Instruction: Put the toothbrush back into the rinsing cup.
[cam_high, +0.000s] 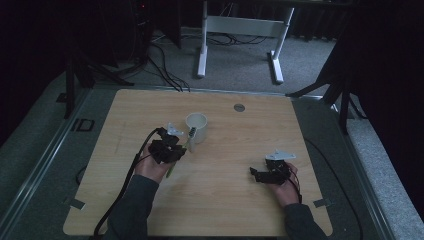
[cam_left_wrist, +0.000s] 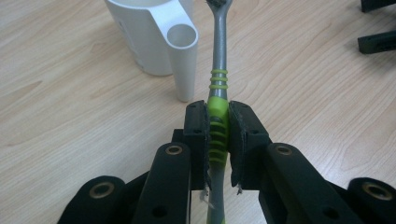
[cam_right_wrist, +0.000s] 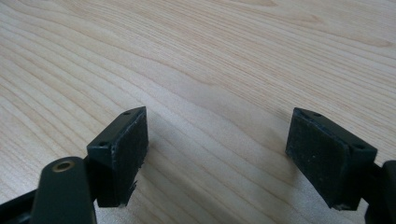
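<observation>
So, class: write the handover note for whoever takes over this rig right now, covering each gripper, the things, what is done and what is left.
Left gripper: shut on the toothbrush at its green grip, head pointing past the white cup.
Right gripper: open, holding nothing, low over the table.
Done: toothbrush gripped.
Left, probably: stand it in the cup.
</observation>
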